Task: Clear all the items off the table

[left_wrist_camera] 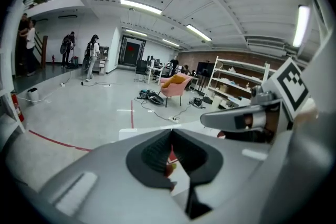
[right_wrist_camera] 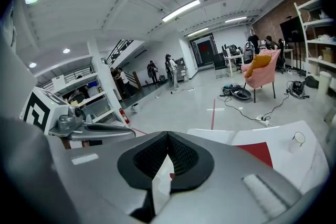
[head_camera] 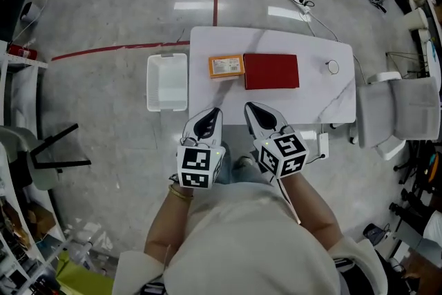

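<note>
Table [head_camera: 318, 97]: it is standing in the open floor, and the person is standing at its near edge.
Items on top: an orange box [head_camera: 226, 66] is lying just beside a red book [head_camera: 271, 71], edges near or touching. A small ring-shaped thing [head_camera: 333, 66] is sitting well apart, toward the table's right end.
White bin [head_camera: 167, 82]: it is waiting just off the left edge of the table and is looking empty from above.
Left gripper [head_camera: 215, 112]: its jaws are pressing fully together with nothing between them. It is hovering over the near edge, pointing toward the orange box.
Right gripper [head_camera: 250, 108]: its jaws are likewise closed tight on nothing, and it is pointing toward the near side of the red book.
Progress: I am judging the clearing as not yet begun. All three items are sitting on the table and nothing is lying in the bin.
Remaining: each item is going to need picking up and moving off, most likely into the bin. Both pairs of jaws are going to have to open first.
Hard to make out: the ring-shaped thing is too small to identify, and the print on the orange box is too small to read.
Hidden: the person's body is covering the table's near edge below the grippers. In both gripper views each gripper's own body is blocking most of the tabletop, and the right gripper view is showing only a corner of the book and the ring. I cannot tell whether the bin is resting on the floor or on a stand.
</note>
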Demonstrator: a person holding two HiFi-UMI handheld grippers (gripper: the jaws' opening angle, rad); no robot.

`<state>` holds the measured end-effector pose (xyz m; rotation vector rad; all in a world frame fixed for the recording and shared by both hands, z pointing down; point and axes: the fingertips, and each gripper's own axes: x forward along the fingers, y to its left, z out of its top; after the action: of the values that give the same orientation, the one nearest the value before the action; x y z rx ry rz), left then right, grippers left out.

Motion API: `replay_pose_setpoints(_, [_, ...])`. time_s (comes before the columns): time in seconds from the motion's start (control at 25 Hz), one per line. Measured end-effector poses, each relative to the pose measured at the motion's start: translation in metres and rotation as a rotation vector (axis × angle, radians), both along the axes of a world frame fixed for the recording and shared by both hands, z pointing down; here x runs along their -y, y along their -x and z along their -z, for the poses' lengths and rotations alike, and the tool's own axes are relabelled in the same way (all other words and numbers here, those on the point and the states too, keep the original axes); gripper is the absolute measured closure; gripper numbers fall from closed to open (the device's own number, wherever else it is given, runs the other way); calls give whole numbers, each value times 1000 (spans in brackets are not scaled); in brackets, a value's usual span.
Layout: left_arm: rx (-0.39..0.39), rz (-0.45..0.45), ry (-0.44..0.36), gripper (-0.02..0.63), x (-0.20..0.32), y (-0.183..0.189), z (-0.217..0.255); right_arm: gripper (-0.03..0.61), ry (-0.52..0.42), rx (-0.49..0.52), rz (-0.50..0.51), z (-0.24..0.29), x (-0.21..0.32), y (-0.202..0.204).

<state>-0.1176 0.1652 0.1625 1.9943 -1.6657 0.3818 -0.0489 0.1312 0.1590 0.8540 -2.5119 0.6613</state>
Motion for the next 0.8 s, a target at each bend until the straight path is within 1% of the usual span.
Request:
replay_pose_setpoints(0.12, [10, -17, 10, 604, 13, 14, -10, 581, 17, -8, -29, -13, 13, 9])
replay_pose_setpoints(0.44, [-26, -67, 56, 604, 43, 41, -45, 581, 51, -60, -99, -48, 43, 31])
replay_pose_setpoints(0.68, [-56, -107, 83, 604, 67, 51, -69, 581, 72, -84, -147, -71, 62, 43])
replay_pose_setpoints(0.8, [-51, -121, 90, 604, 77, 54, -82, 581, 84, -88, -161, -83, 69, 46])
